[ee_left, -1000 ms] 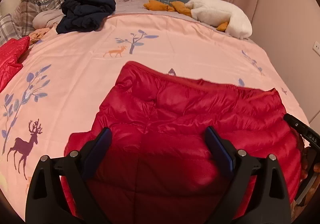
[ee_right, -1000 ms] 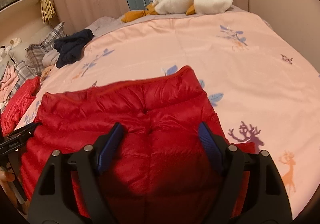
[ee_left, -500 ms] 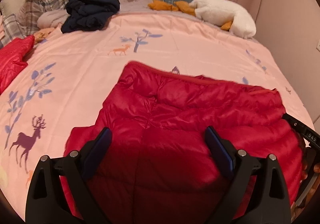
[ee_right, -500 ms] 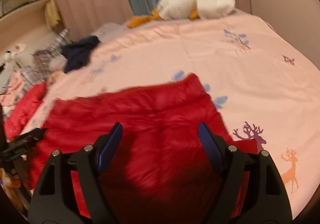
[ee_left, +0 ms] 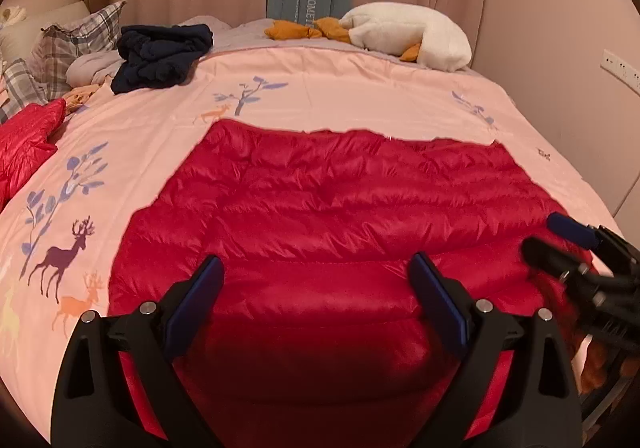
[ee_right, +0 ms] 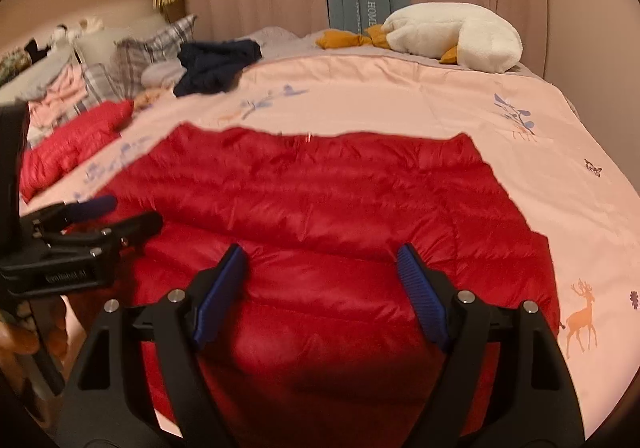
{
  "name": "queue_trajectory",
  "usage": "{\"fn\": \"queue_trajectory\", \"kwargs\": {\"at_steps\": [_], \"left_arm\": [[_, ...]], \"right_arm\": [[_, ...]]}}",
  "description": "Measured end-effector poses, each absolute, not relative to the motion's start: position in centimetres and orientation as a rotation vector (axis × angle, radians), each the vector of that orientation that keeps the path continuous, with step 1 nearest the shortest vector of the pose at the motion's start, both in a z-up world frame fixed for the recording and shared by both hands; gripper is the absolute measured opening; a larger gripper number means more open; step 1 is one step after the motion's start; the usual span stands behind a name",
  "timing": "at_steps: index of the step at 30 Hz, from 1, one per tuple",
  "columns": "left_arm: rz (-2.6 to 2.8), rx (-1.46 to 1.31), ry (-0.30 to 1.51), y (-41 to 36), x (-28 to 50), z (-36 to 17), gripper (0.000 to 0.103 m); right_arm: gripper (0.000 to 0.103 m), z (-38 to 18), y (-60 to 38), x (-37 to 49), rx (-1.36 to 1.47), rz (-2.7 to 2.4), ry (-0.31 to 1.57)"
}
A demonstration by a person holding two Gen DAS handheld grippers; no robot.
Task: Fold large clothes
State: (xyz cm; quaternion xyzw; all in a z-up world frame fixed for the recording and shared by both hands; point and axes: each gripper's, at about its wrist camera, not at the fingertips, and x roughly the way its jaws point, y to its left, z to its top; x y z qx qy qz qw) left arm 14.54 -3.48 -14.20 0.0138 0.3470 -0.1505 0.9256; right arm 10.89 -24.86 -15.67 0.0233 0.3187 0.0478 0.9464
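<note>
Just ahead of both my grippers, the red down jacket (ee_left: 340, 216) lies spread wide over the pink bed cover (ee_left: 360, 88), its far hem running straight across and its near part bulging up under my fingers. My left gripper (ee_left: 316, 288) has its fingers wide apart with nothing pinched between them; the puffy red fabric sits below and between the blue pads (ee_left: 436, 300) without being squeezed. My right gripper (ee_right: 320, 280) is the same: fingers spread, hovering over the near fold of the jacket, gripping nothing. Each gripper shows at the other's side, close above the jacket's edge. Beyond the jacket's far hem, well away from my fingers, a dark navy garment (ee_left: 160, 56) is heaped beside plaid pillows (ee_left: 80, 40), and a white plush goose (ee_left: 408, 32) lies by the curtain. Off past my left fingers rests another red garment (ee_left: 24, 136).
</note>
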Motion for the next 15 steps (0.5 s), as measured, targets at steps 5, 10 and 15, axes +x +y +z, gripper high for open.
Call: {"fn": "queue_trajectory", "kwargs": {"at_steps": [5,10,15], "left_arm": [[-0.3,0.057,0.74,-3.8,15.3,-15.8,0.095],[-0.301,0.053,0.751,-3.7,15.4,-16.3,0.095],[-0.297,0.018,0.748,-2.9,14.7,-15.2,0.095]], "right_arm": [[0.081,-17.3,-24.9,11.8,0.055,0.092,0.686],[0.081,-17.5,-25.2,11.8,0.076,0.103,0.696],[0.081,-15.5,-26.4,9.8,0.157,0.136,0.649]]}}
